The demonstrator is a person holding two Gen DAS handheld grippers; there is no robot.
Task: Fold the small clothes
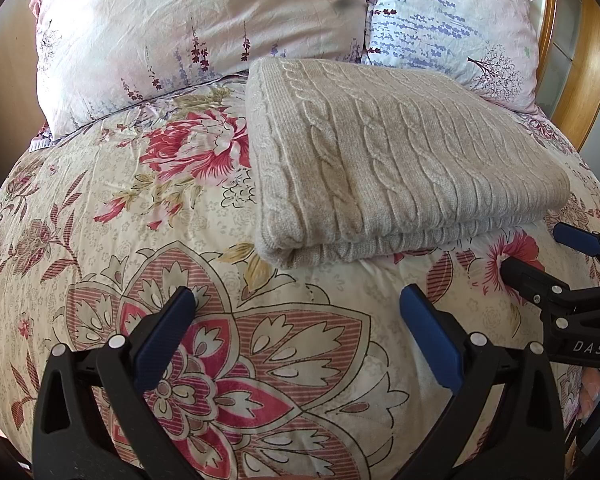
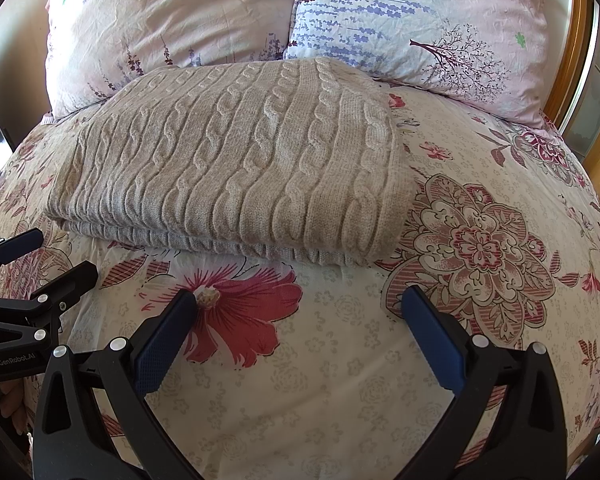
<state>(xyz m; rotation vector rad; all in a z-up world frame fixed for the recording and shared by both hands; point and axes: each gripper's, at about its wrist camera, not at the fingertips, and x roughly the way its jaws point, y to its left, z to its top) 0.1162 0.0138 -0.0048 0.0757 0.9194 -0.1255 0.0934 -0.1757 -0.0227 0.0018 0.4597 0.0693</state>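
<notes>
Left gripper [image 1: 296, 304] and right gripper [image 2: 298, 304] held spread, empty, near | cable-knit sweater [image 2: 236, 160] laid folded beyond on floral duvet [image 2: 340, 360] | folding judged done

Bed cover [image 2: 340, 360]: cream, printed with large pink and red flowers, rumpled.
Pillows [image 1: 160, 32]: two, side by side at the head, pale pink with lavender sprigs.
Headboard [image 1: 572, 92]: curved wood, honey-coloured.
Light: bright daylight.

The right gripper [image 1: 540, 256] body shows the white letters "DAS". The left gripper [image 2: 48, 256] body shows the print "GenRobot.AI".
</notes>
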